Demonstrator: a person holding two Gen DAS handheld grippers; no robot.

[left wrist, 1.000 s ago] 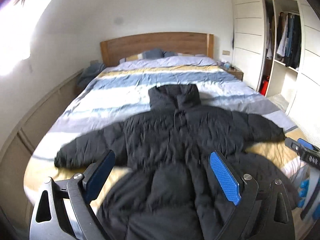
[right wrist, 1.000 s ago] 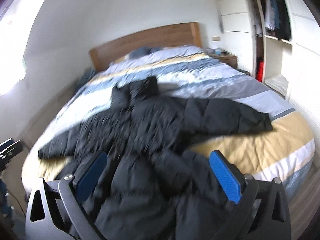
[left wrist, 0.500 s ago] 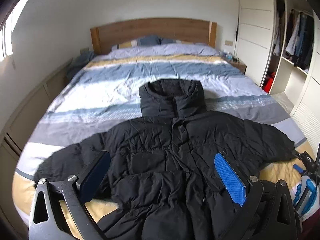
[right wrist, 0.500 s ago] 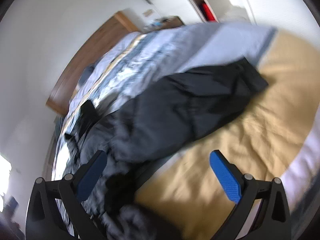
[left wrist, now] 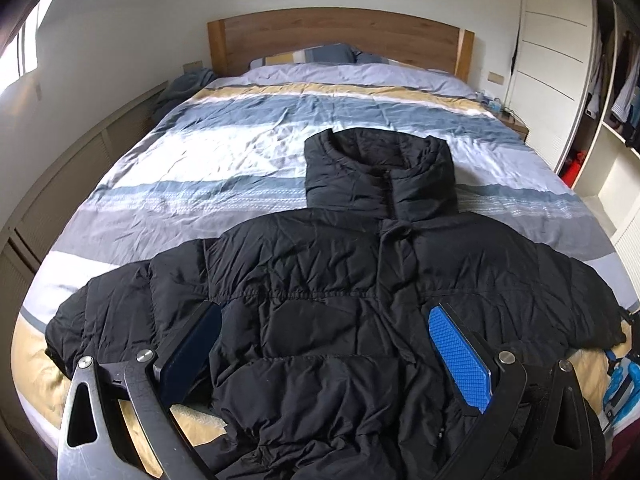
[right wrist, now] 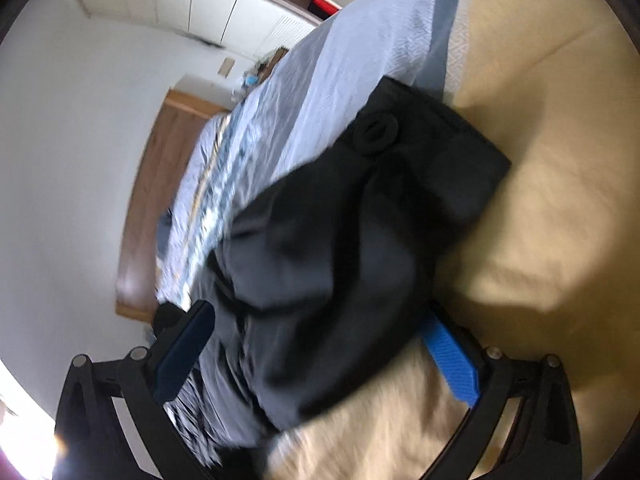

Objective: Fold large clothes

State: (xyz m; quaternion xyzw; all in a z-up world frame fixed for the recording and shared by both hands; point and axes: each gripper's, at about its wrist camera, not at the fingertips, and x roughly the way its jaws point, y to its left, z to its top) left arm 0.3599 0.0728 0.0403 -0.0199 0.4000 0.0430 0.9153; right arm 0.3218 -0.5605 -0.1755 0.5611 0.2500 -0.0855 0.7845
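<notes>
A black puffer jacket (left wrist: 332,292) lies front up on the striped bed (left wrist: 248,152), hood toward the headboard, sleeves spread left and right. My left gripper (left wrist: 324,352) is open above the jacket's lower body, holding nothing. In the tilted, blurred right wrist view, my right gripper (right wrist: 316,356) is open with the jacket's right sleeve (right wrist: 360,232) between its fingers; the sleeve's cuff (right wrist: 452,152) rests on the yellow band of the bedcover (right wrist: 552,160). I cannot tell if the pads touch the sleeve. The right gripper's edge shows at the left wrist view's right border (left wrist: 624,364).
A wooden headboard (left wrist: 340,36) and pillows stand at the far end. A white wardrobe (left wrist: 560,72) with hanging clothes lines the right wall. A low panelled wall runs along the bed's left side (left wrist: 64,184). A nightstand (left wrist: 514,124) sits at the bed's far right.
The left gripper has moved in closer over the jacket. The right gripper has rolled sideways and moved down to the right sleeve, which now lies between its fingers.
</notes>
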